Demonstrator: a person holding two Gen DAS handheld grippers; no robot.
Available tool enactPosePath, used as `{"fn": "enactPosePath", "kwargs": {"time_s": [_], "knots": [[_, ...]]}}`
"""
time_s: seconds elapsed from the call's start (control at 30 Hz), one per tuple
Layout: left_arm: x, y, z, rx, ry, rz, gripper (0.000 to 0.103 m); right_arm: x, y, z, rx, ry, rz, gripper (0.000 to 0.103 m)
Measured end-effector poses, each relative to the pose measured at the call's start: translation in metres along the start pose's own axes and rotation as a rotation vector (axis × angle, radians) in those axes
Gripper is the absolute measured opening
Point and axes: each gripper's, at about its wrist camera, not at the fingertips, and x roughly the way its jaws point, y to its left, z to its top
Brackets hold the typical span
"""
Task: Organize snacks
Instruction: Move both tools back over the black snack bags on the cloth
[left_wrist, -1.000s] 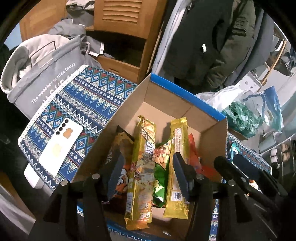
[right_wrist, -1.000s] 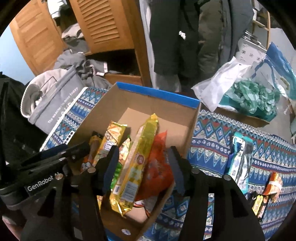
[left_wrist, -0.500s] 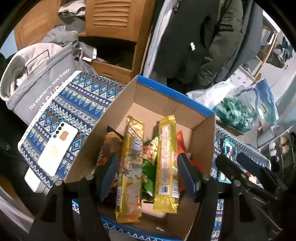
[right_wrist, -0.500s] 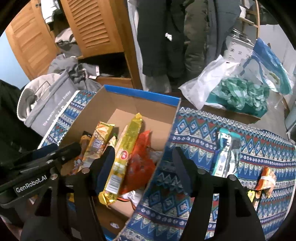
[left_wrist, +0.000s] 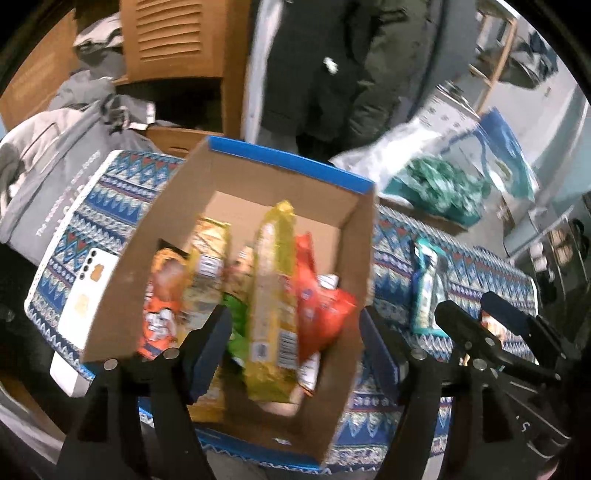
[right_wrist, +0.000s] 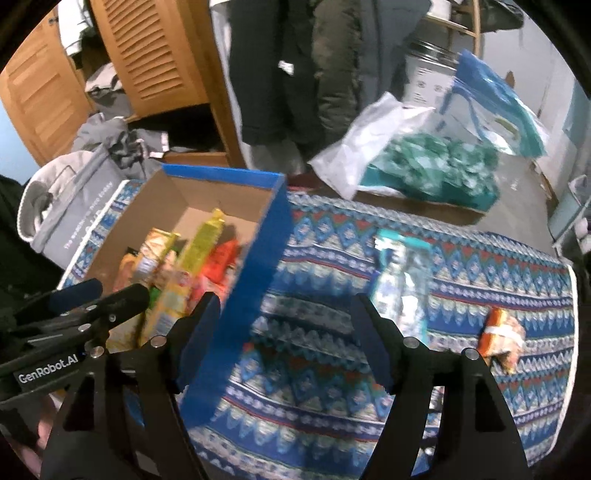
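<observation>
A cardboard box (left_wrist: 229, 173) with a blue rim (right_wrist: 258, 266) stands on the patterned cloth and holds several snack packs: a long yellow pack (left_wrist: 271, 295), a red bag (left_wrist: 321, 306) and an orange pack (left_wrist: 162, 291). My left gripper (left_wrist: 295, 332) hovers over the box's near end, jaws opening, nothing pressed between them. My right gripper (right_wrist: 284, 328) hangs over the cloth just right of the box wall, jaws opening and empty. A teal packet (right_wrist: 402, 280) and a small orange snack (right_wrist: 502, 338) lie on the cloth to the right.
A white phone (left_wrist: 86, 295) lies on the cloth left of the box. A grey bag (left_wrist: 48, 184) sits at the far left. Plastic bags with green contents (right_wrist: 424, 166) lie behind the table. Hanging coats (right_wrist: 295, 74) and a wooden cabinet (right_wrist: 147, 55) stand behind.
Both grippers have opened wider and shifted to the right. The box has slid left in both views, and the right gripper now looks at the cloth instead of the box.
</observation>
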Motion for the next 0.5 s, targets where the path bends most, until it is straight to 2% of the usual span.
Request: {"fn": "enactPosePath", "kwargs": {"time_s": [0.13, 0.33, 0.5], "knots": [[0.003, -0.027, -0.009, 0.055, 0.024, -0.033, 0.08, -0.006, -0.027, -0.017, 0.011, 0.016, -0.037, 0.073], [0.005, -0.072, -0.027, 0.172, 0.04, -0.052, 0.08, -0.014, -0.07, -0.045, 0.04, 0.048, -0.091, 0.073], [0.014, -0.102, -0.045, 0.236, 0.088, -0.066, 0.08, -0.018, -0.101, -0.067, 0.079, 0.079, -0.115, 0.073]]}}
